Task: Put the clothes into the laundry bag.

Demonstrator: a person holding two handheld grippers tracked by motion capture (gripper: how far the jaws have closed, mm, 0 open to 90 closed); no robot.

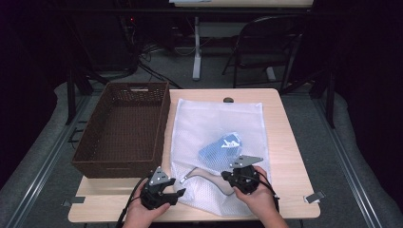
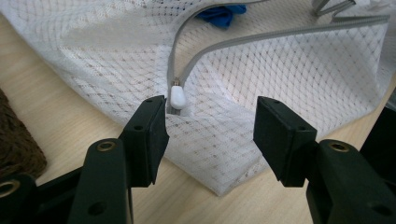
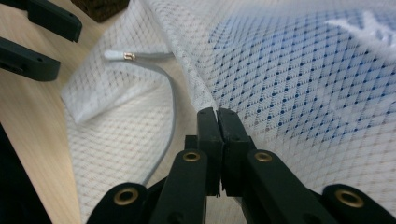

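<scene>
White mesh zip-up laundry bag point(image 1: 216, 137) lies flat on the table, blue garment point(image 1: 221, 145) inside. Soft, light, floppy; mesh likely slips. Right gripper point(image 3: 217, 114) clamped shut on the upper mesh layer. Left gripper point(image 2: 210, 123) open, its white zipper pull point(image 2: 177, 97) just beside one jaw: probably the best hold.

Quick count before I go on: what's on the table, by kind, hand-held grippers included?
White mesh laundry bag with grey zip: 1
Blue cloth item inside the bag: 1
Brown woven rectangular basket: 1
Hand-held grippers: 2, left hand-held gripper, right hand-held gripper
Total: 5
</scene>
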